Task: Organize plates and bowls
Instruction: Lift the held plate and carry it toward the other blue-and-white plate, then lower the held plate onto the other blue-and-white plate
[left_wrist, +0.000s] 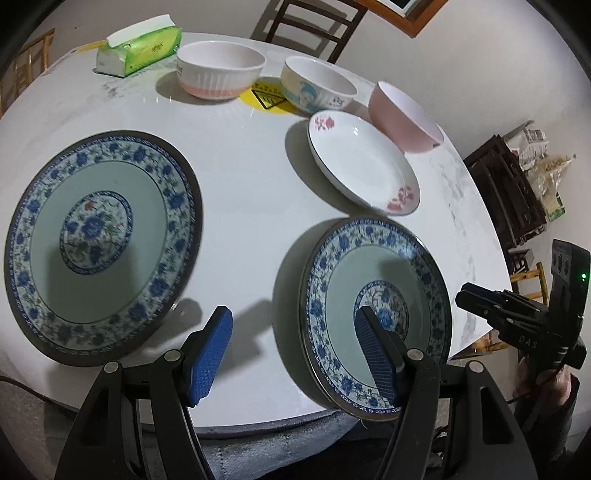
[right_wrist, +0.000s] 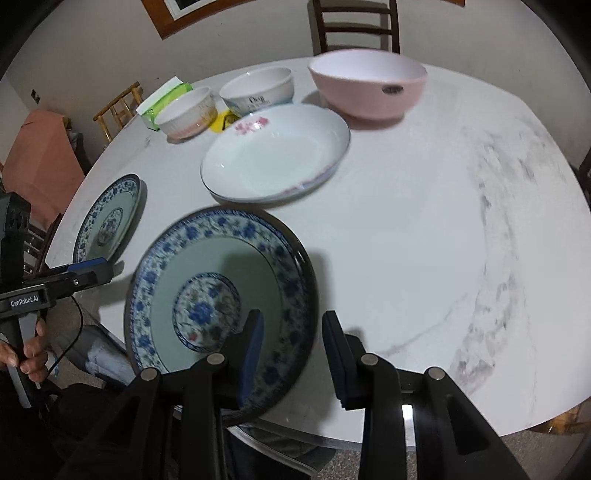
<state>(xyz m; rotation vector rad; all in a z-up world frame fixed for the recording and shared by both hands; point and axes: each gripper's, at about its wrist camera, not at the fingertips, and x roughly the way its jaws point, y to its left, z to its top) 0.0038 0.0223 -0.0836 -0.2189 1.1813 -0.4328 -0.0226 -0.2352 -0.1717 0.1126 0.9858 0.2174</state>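
Scene: a round white marble worktop (right_wrist: 406, 229) carrying plates and bowls, seen from two hand-held grippers at its near edge.

Key relation: the smaller blue-patterned plate (right_wrist: 221, 295) lies at the near edge, partly overhanging it, straight ahead of the right gripper (right_wrist: 291, 354). Its near rim sits between the right fingers (right_wrist: 253, 354); one finger is over the plate's face, the other just outside the rim.

Right gripper state: fingers spread apart, not clamped on the rim. Whether they touch the plate I cannot tell.

Left gripper (left_wrist: 291, 354) state: fingers released and wide apart, holding nothing. One finger overlaps the smaller plate in view, the other is over bare worktop.

Nearer hand: judged, the right one, since the rim is already inside its gap.

Larger blue-patterned plate (left_wrist: 103, 240): flat near the left edge, apart from the smaller one.

White plate with pink flowers (right_wrist: 277, 155): mid-worktop, beyond the smaller plate.

Plates counted: three.

Bowls counted: three, along the far side: ribbed white bowl (left_wrist: 220, 70), cartoon bowl (left_wrist: 317, 88), pink bowl (right_wrist: 367, 85).

Other: one green tissue pack (left_wrist: 138, 46) at the far left edge.
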